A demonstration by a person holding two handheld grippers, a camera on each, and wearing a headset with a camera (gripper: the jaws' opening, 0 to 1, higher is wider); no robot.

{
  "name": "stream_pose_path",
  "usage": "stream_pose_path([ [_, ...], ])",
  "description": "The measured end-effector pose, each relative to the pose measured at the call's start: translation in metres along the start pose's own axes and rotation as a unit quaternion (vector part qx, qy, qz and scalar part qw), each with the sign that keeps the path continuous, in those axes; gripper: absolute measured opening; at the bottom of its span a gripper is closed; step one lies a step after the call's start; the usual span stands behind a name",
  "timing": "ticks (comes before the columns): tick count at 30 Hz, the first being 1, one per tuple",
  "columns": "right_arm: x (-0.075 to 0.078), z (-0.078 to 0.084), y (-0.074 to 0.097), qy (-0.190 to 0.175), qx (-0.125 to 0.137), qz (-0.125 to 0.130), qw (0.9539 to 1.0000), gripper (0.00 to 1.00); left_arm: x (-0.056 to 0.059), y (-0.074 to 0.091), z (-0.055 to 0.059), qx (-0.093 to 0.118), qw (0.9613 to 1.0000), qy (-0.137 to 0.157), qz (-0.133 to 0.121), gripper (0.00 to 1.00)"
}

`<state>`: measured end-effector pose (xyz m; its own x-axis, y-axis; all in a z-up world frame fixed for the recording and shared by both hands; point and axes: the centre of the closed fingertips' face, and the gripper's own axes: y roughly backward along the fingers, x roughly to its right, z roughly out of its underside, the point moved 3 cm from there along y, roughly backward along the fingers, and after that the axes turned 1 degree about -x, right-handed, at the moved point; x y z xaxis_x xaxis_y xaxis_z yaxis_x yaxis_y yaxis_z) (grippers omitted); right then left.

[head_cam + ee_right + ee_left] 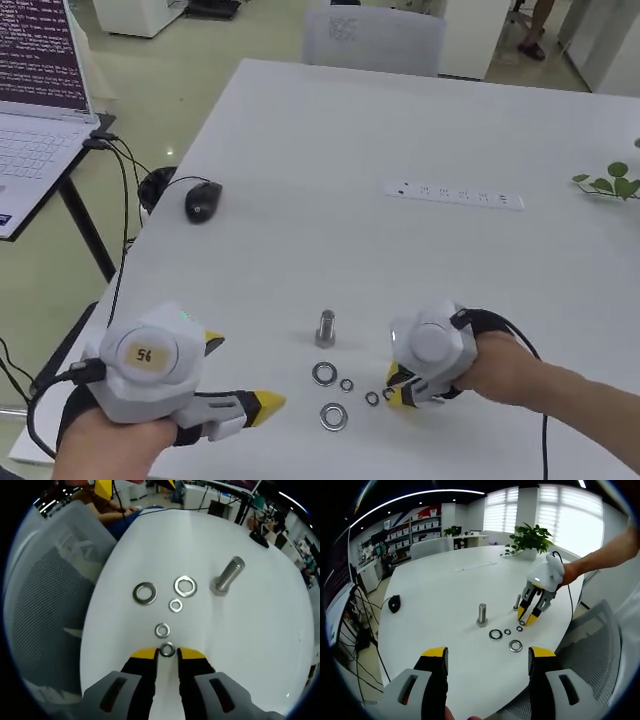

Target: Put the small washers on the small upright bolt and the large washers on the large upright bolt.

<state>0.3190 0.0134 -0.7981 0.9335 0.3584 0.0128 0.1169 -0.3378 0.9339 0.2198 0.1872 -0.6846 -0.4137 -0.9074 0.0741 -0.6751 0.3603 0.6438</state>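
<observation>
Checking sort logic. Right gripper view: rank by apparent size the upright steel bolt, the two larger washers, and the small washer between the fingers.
1. Upright silver steel bolt.
2. Two large flat silver washers: alike, unranked.
3. Small silver washer between the yellow-tipped fingers: smallest, though nearest the camera.

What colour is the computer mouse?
The oval computer mouse is black; head view shows it best.

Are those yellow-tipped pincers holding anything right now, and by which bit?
The right gripper pinches a small washer between its jaw tips, by opposite sides of the outer rim. The left gripper is open and holds nothing.
</observation>
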Motion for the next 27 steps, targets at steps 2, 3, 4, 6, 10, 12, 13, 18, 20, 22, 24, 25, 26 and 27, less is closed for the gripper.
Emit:
stream_pose_path([
  [2, 0.0, 0.0, 0.0, 0.006, -0.002, -0.002, 1.0, 0.17, 0.0, 0.0, -0.001, 0.001, 1.0, 0.0, 0.0, 0.65],
  [3, 0.0, 0.0, 0.0, 0.007, -0.002, -0.003, 1.0, 0.17, 0.0, -0.001, -0.001, 0.002, 1.0, 0.0, 0.0, 0.65],
  [4, 0.0, 0.0, 0.0, 0.006, -0.001, -0.003, 1.0, 0.17, 0.0, -0.001, -0.002, 0.002, 1.0, 0.0, 0.0, 0.65],
  [6, 0.0, 0.0, 0.0, 0.001, 0.004, -0.001, 1.0, 0.15, 0.0, -0.002, -0.002, 0.002, 1.0, 0.0, 0.0, 0.65],
  [10, 0.0, 0.001, 0.001, -0.014, 0.009, 0.006, 0.9998, 0.14, 0.003, -0.004, -0.004, 0.004, 1.0, -0.001, 0.003, 0.65],
  [12, 0.0, 0.001, 0.001, -0.038, 0.019, 0.012, 0.999, 0.14, 0.003, -0.004, -0.004, 0.002, 1.0, -0.003, 0.003, 0.65],
  [13, 0.0, 0.001, 0.001, -0.044, 0.021, 0.014, 0.9987, 0.14, 0.003, -0.004, -0.003, 0.001, 1.0, -0.004, 0.002, 0.65],
  [18, -0.001, 0.003, 0.002, -0.073, 0.034, 0.026, 0.9964, 0.14, 0.002, -0.002, -0.001, -0.002, 1.0, -0.003, 0.0, 0.65],
  [20, -0.001, 0.004, 0.002, -0.088, 0.039, 0.028, 0.9949, 0.14, 0.001, -0.002, 0.0, -0.003, 1.0, -0.003, -0.001, 0.65],
  [22, -0.001, 0.005, 0.003, -0.1, 0.042, 0.029, 0.9937, 0.14, 0.0, -0.001, 0.001, -0.002, 1.0, -0.002, -0.002, 0.65],
  [24, -0.001, 0.007, 0.006, -0.106, 0.044, 0.033, 0.9928, 0.14, -0.001, 0.0, 0.001, -0.002, 1.0, -0.001, -0.003, 0.65],
  [25, -0.001, 0.007, 0.009, -0.114, 0.049, 0.037, 0.9915, 0.13, -0.001, 0.0, 0.0, -0.001, 1.0, -0.001, -0.004, 0.65],
  [26, -0.001, 0.007, 0.011, -0.121, 0.054, 0.039, 0.9904, 0.13, -0.002, 0.0, 0.0, -0.001, 1.0, 0.0, -0.004, 0.64],
  [27, 0.0, 0.007, 0.014, -0.13, 0.059, 0.043, 0.9887, 0.13, -0.002, 0.0, 0.0, 0.0, 1.0, 0.001, -0.004, 0.64],
])
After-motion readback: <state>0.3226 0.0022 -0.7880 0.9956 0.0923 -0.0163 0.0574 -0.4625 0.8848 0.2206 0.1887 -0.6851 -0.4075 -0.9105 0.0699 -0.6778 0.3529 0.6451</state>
